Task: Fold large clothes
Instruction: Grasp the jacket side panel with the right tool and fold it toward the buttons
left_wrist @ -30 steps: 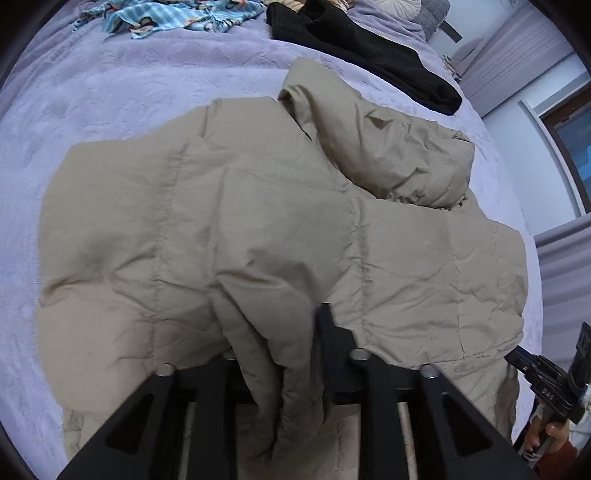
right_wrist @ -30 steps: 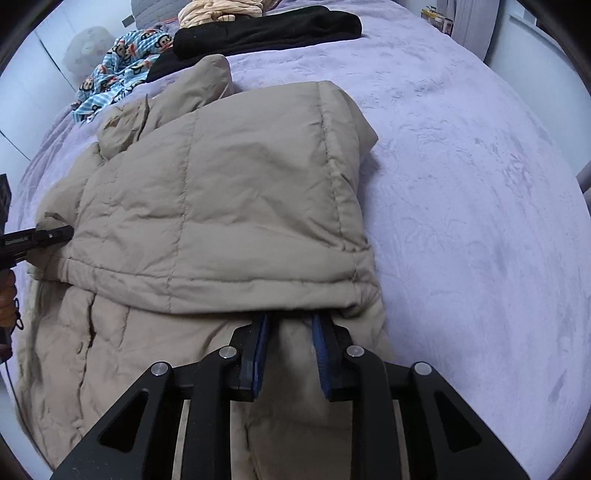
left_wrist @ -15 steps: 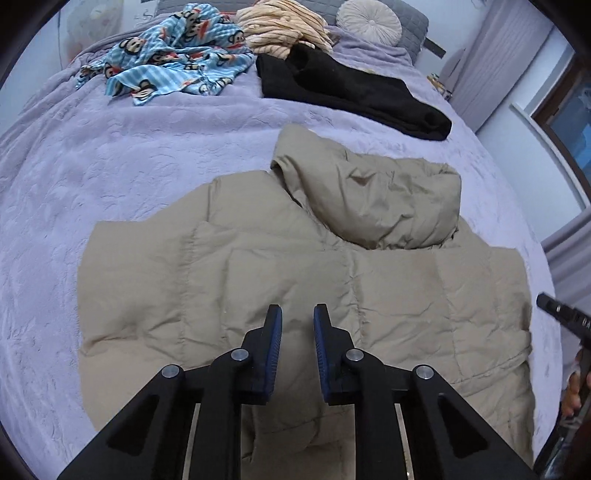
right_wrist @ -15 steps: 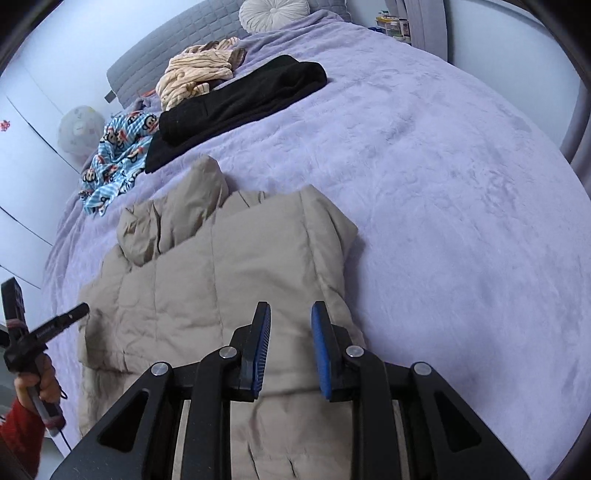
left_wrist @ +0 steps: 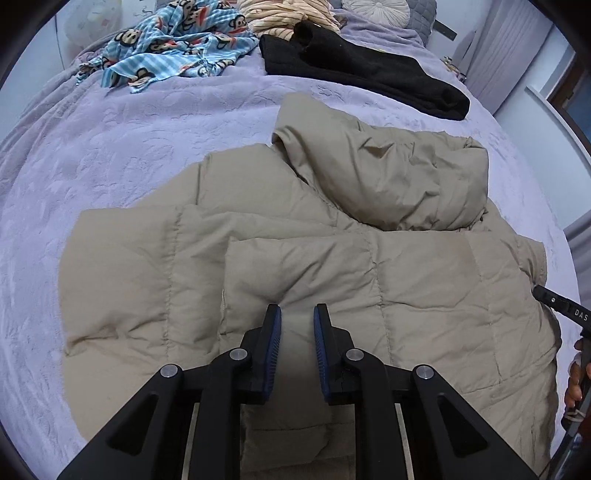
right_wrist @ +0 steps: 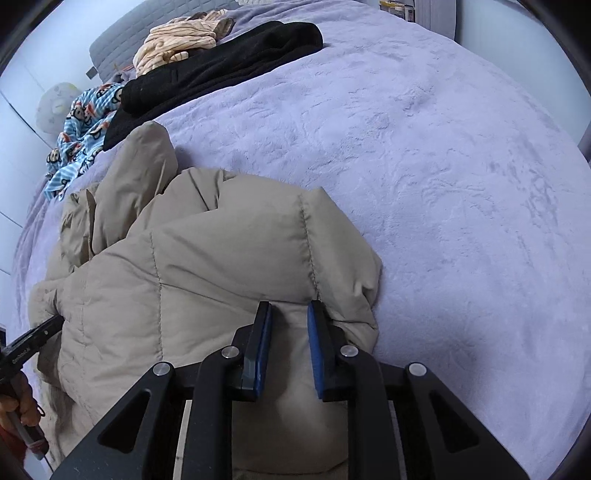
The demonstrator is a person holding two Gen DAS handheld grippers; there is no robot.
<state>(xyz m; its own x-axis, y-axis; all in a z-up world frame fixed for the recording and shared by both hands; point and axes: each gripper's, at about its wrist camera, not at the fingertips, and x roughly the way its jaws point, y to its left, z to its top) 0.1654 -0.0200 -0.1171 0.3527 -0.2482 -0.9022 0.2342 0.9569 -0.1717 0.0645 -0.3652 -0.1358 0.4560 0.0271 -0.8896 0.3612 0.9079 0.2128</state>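
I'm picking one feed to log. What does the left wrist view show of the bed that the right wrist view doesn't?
Only the left wrist view: the round cushion by the headboard, and the jacket's hood spread flat.

Only the right wrist view: the bare bedspread right of the jacket.

Both: beige puffer jacket, black garment, monkey-print cloth, and an open tool, left tool, right tool.

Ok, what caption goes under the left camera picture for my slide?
Open left claw over a half-folded tan puffer jacket on a purple bed, other clothes piled behind.
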